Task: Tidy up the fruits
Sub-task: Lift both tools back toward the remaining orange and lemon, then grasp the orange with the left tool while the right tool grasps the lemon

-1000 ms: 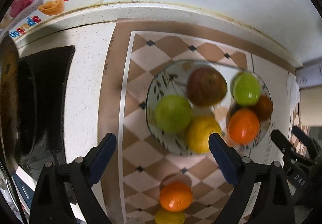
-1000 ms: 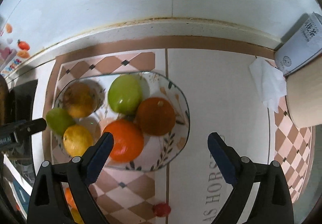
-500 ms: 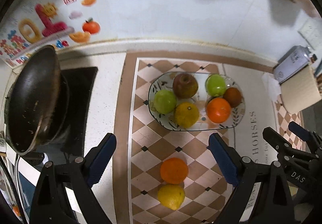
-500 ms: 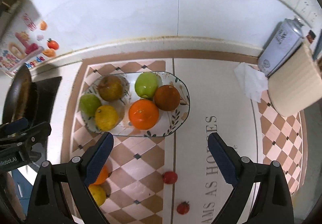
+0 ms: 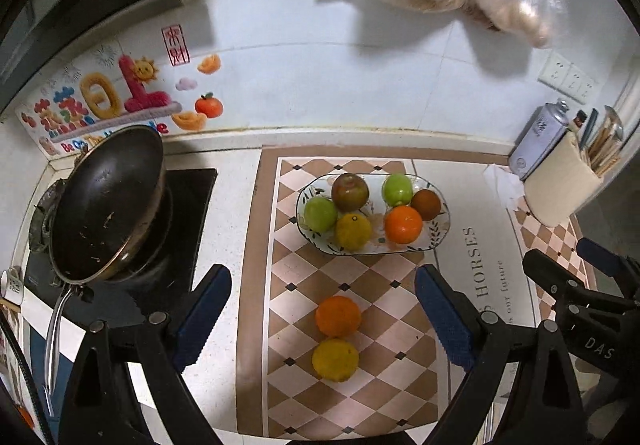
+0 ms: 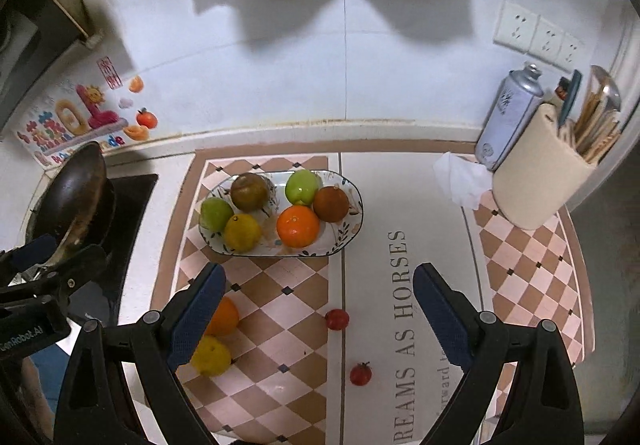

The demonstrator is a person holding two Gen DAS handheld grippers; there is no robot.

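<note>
A: What shows from the left side?

B: The left gripper (image 5: 322,311) is spread wide and holds nothing. A moment ago it was close over the plate (image 5: 440,231). Now it has pulled way back. The plate sits far ahead of it with six fruits on it. An orange (image 5: 338,315) and a lemon (image 5: 335,359) lie on the mat right between its fingers. A black pan (image 5: 106,205) is off to its left.

A: And from the right side?

B: The right gripper (image 6: 318,309) is spread wide too, and empty. It also backed away from the plate (image 6: 352,225). Two small red tomatoes (image 6: 337,319) lie between its fingers, one nearer (image 6: 360,374). The loose orange (image 6: 224,317) and lemon (image 6: 211,357) peek out by its left finger.

A: So what does that mean?

B: I think four fruits are left to pick up. Backing off lets both grippers see them. The left one looks best lined up for the orange.
</note>
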